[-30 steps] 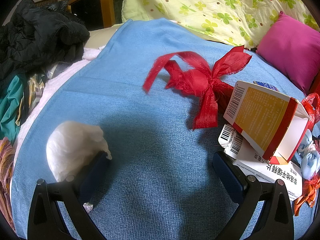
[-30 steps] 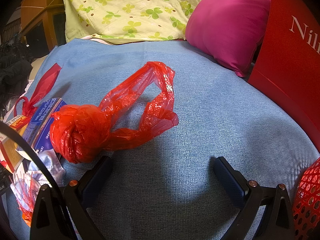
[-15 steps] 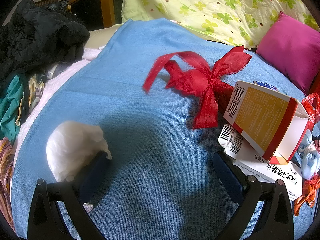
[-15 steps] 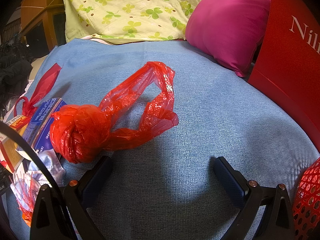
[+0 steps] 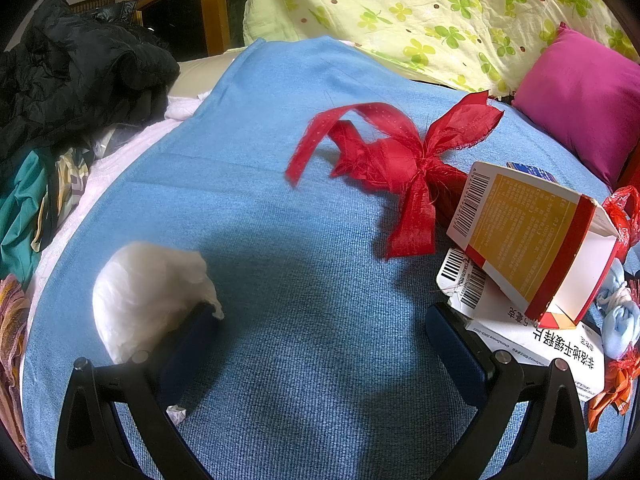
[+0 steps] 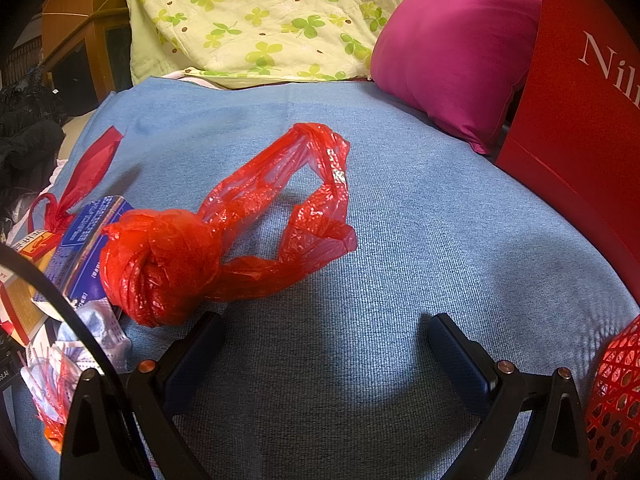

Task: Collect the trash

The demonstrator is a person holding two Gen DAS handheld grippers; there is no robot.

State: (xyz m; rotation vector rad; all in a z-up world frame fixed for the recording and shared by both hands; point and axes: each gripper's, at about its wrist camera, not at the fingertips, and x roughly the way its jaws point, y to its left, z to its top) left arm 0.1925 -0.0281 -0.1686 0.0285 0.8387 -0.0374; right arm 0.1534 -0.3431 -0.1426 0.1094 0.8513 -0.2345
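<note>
Two grippers hang low over a blue blanket (image 5: 256, 200) on a bed, and both have their jaws wide apart with nothing between them. By the left gripper (image 5: 320, 332) there is a white ball of crumpled tissue (image 5: 148, 292); it sits just outside the left finger and seems to touch it. A red ribbon bow (image 5: 400, 156) lies farther ahead on the blanket. To the right of it is an open yellow and white carton (image 5: 532, 236) with a red stripe, and it leans on a flat white box with bar codes (image 5: 512, 320). Light blue and orange scraps lie at the far right edge. By the right gripper (image 6: 324, 344) there is a red plastic bag (image 6: 224, 240) tied in a big knot, with its handles looped out on the blanket. The knot sits just in front of the left finger, very near it. A blue box (image 6: 84, 236) and a crumpled face mask (image 6: 96, 332) lie to the left of the bag. A pink pillow (image 6: 452, 52) and a green flowery quilt (image 6: 256, 12) are at the back, a red paper bag (image 6: 576, 120) stands on the right, and a red net (image 6: 616, 392) shows at the bottom right corner.
</note>
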